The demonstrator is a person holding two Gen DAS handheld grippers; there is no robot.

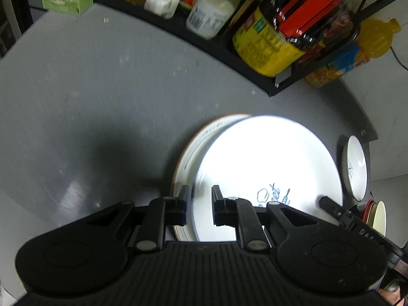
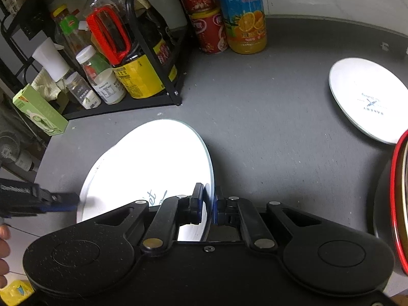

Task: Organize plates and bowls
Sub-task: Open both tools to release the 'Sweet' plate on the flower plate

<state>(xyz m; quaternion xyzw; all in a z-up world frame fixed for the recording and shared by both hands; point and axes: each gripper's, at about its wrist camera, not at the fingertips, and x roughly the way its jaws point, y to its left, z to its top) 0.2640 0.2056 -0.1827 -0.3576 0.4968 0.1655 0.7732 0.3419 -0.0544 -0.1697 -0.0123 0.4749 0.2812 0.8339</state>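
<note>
White plate (image 2: 153, 158), tilted over a second plate (image 1: 201, 140) on the grey tabletop (image 2: 267, 127): the right gripper (image 2: 209, 204) pinches its near rim, pointing steeply down. The left gripper (image 1: 200, 205) straddles the opposite rim, fingers slightly parted. A black rack (image 2: 158, 76) of bottles stands behind.

Bare counter (image 2: 267, 127) lies open between rack (image 2: 163, 76), bottles (image 2: 242, 12) and plates (image 2: 153, 163).
</note>
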